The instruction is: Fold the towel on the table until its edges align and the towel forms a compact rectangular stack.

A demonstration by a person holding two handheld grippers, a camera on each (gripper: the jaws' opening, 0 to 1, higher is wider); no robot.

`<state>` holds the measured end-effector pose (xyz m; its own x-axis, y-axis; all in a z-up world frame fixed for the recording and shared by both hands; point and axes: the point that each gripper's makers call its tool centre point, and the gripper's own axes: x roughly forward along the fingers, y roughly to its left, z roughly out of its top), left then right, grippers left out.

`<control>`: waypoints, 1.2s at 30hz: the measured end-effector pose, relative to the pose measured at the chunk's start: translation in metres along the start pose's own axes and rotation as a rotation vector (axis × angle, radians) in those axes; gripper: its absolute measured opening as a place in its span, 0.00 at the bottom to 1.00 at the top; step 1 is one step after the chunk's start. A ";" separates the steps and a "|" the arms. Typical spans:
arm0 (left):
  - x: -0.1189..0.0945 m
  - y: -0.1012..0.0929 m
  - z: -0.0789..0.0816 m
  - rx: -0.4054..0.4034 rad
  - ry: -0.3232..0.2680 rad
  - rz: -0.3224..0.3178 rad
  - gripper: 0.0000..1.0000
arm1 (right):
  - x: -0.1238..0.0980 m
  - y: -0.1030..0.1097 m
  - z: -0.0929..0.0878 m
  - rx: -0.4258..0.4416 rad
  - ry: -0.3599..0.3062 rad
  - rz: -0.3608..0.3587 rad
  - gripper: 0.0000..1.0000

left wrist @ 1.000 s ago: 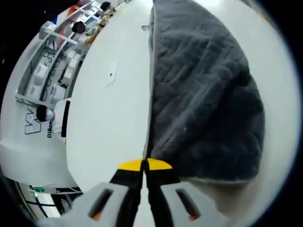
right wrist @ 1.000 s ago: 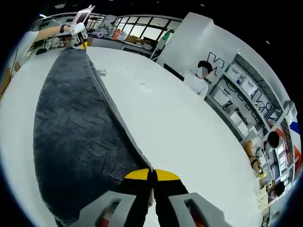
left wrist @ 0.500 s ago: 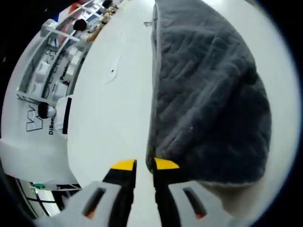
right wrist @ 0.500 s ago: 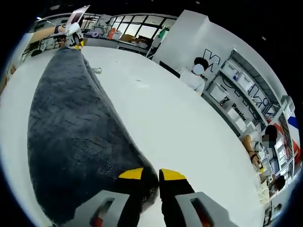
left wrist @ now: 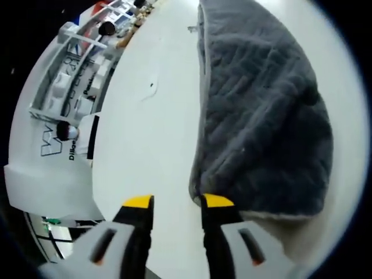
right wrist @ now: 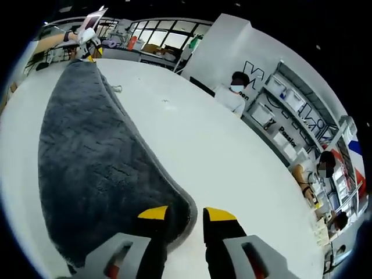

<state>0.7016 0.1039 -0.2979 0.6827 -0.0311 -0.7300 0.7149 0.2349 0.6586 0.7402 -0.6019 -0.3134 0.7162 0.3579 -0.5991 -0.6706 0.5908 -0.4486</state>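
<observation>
Only a fragment, "Pas…", can be read on the shelving point(right wrist: 289, 135); the wall lettering point(right wrist: 256, 75) stays illegible.

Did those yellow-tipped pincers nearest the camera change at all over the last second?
Yes. The left tool was shut on the dark grey quilted towel's edge; now its tips stand apart over the white table, the towel corner released beside them.
</observation>
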 end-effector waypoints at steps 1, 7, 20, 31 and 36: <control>-0.001 0.000 0.000 -0.003 -0.001 0.001 0.39 | -0.001 0.000 0.001 0.007 -0.007 -0.002 0.24; -0.012 0.003 0.005 -0.007 -0.013 0.028 0.41 | -0.010 -0.001 0.006 0.038 -0.048 -0.008 0.24; -0.038 -0.006 0.015 -0.037 -0.072 0.057 0.53 | -0.028 0.017 0.012 0.051 -0.088 0.021 0.38; -0.062 -0.021 0.022 -0.090 -0.142 0.077 0.60 | -0.053 0.041 0.023 0.070 -0.144 0.044 0.51; -0.079 -0.029 0.034 -0.108 -0.199 0.106 0.60 | -0.063 0.051 0.028 0.078 -0.169 0.055 0.57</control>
<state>0.6318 0.0668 -0.2533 0.7767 -0.1894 -0.6007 0.6250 0.3496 0.6980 0.6664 -0.5739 -0.2800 0.7059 0.5036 -0.4980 -0.6970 0.6191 -0.3619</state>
